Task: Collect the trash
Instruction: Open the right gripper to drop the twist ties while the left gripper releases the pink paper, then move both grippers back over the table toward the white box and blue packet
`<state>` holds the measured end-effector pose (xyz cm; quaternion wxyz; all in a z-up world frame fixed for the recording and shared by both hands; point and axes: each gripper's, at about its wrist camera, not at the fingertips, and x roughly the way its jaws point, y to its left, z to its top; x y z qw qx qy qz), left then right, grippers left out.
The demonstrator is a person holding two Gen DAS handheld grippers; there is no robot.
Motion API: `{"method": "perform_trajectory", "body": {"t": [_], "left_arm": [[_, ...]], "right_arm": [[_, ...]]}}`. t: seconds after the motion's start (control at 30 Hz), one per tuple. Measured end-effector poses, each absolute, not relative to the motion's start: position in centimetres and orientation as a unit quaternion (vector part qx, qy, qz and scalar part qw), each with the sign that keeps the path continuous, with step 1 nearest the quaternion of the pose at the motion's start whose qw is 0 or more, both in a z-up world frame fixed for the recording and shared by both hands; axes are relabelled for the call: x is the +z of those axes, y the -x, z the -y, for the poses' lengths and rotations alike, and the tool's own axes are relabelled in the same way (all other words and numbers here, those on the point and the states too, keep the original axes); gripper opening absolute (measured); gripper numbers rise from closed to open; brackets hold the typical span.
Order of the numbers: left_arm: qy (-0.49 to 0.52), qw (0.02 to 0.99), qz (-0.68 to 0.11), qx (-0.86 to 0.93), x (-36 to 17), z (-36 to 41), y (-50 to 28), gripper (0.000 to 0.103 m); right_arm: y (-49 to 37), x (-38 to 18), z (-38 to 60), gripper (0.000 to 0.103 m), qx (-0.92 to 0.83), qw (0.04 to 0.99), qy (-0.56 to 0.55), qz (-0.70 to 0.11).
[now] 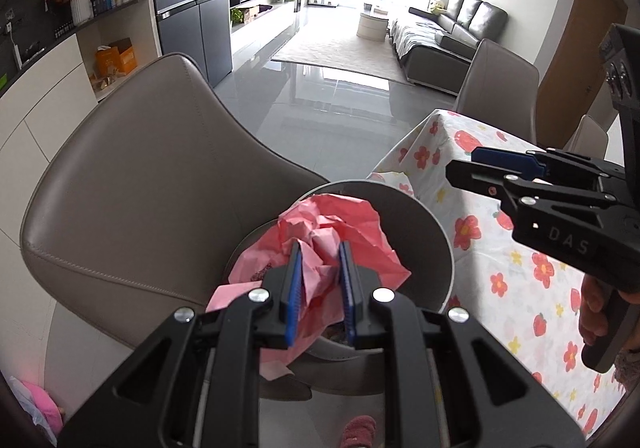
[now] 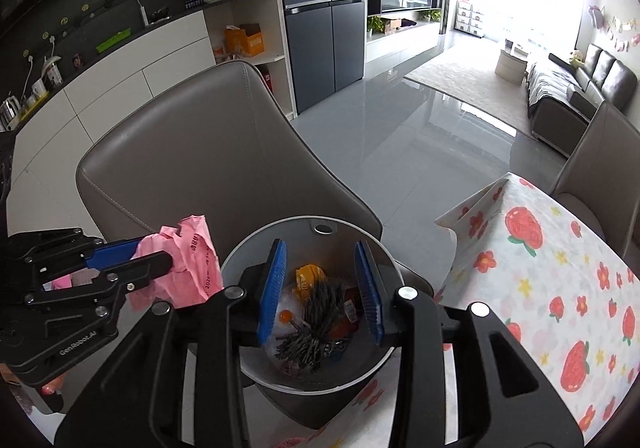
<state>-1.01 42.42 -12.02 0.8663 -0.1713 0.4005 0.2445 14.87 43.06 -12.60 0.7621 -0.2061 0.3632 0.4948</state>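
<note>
The left gripper has its fingers clamped on a crumpled sheet of pink paper, holding it just above the rim of a round grey trash bin. In the right wrist view the same paper hangs beside the bin's left edge rather than inside it.

The right gripper hovers over the bin's mouth, its blue-padded fingers spread wide and gripping nothing. Inside the bin lie a dark frayed bundle, an orange wrapper and other scraps too jumbled to name with confidence.

The bin stands between a taupe leather chair and the corner of a table covered with a strawberry-and-flower cloth. Grey glossy floor stretches beyond.
</note>
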Motion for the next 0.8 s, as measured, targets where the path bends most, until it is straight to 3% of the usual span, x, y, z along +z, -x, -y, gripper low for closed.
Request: {"method": "perform_trajectory", "body": {"t": [0.27,0.47,0.8], "left_arm": [[0.163,0.875,-0.402,0.215,-12.2,-41.8,-1.4,0.023],[0.152,0.875,-0.411,0.204,-12.5,-40.3,-2.8,0.055],[0.123,0.887,-0.405,0.186,-10.9,-36.8,-4.4,0.06]], "right_arm": [[-16.0,-11.3,-41.0,0.034,0.481,0.775,0.2,-0.358],[-16.8,-10.7,-39.0,0.034,0.468,0.785,0.196,-0.356],[-17.7,-9.3,-34.3,0.034,0.442,0.806,0.178,-0.35]]}}
